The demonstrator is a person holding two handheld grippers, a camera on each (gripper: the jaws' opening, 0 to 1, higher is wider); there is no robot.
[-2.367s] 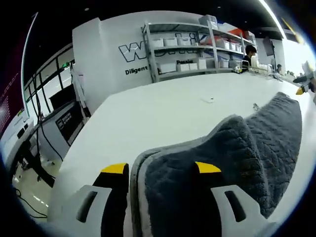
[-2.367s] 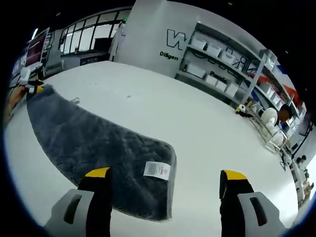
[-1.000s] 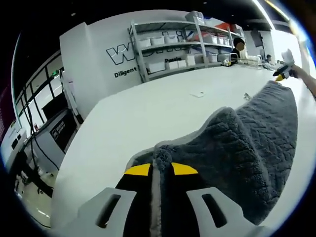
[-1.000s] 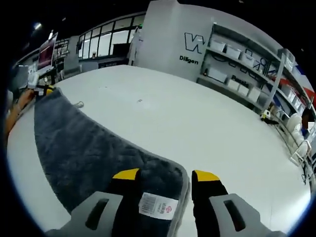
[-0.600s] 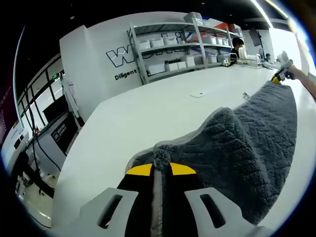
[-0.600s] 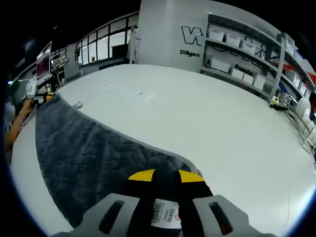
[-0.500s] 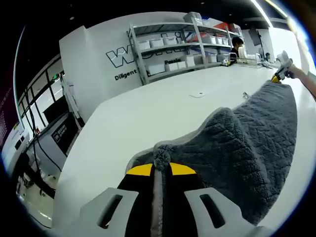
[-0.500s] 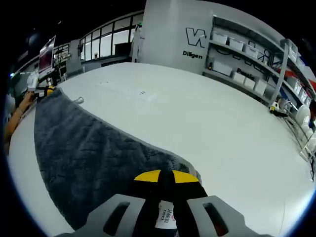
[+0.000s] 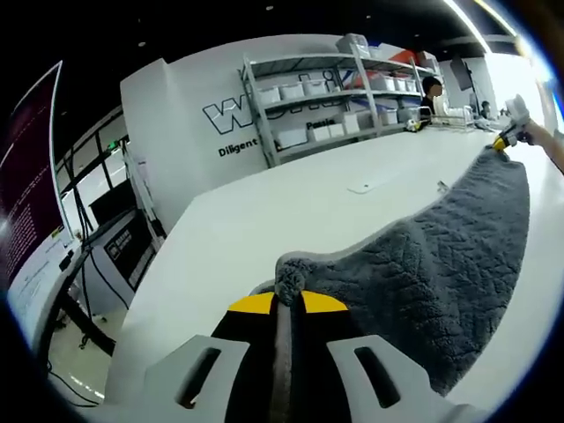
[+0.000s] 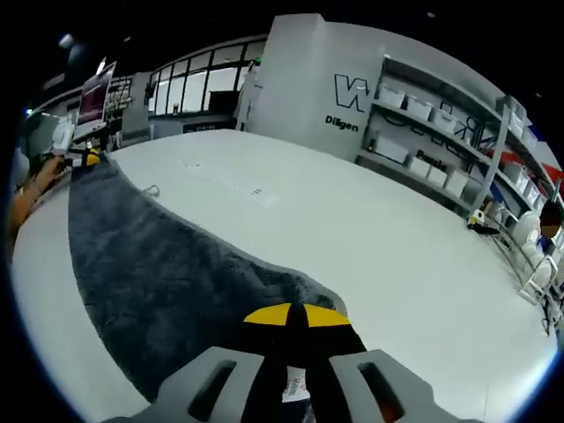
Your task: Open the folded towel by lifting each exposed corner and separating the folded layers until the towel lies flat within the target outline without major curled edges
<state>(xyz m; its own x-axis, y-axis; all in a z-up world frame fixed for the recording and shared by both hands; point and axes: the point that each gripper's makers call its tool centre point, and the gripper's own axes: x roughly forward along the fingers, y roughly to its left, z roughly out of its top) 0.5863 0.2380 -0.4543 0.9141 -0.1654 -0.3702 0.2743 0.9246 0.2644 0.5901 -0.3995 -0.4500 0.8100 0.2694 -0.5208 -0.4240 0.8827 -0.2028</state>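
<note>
A dark grey quilted towel (image 9: 441, 256) with a pale edge is stretched between both grippers over a white table (image 9: 291, 198). In the left gripper view my left gripper (image 9: 287, 304) is shut on one corner of the towel, the fluffy edge bunched between its yellow-tipped jaws. Far off at the right edge, the right gripper (image 9: 504, 141) holds the opposite end. In the right gripper view my right gripper (image 10: 295, 315) is shut on the towel (image 10: 150, 264) corner that carries a white label (image 10: 293, 385). The left gripper (image 10: 85, 157) shows small at the far left.
Metal shelves (image 9: 352, 84) with white bins stand past the table's far side, by a white wall with dark lettering (image 10: 348, 97). A small loop-shaped thing (image 10: 150, 190) lies on the table near the towel's edge. Windows and a screen (image 10: 97, 97) are at the back left.
Both grippers closed from open onto the towel's corners. Since then they have lifted slightly, and the towel hangs more taut between them.
</note>
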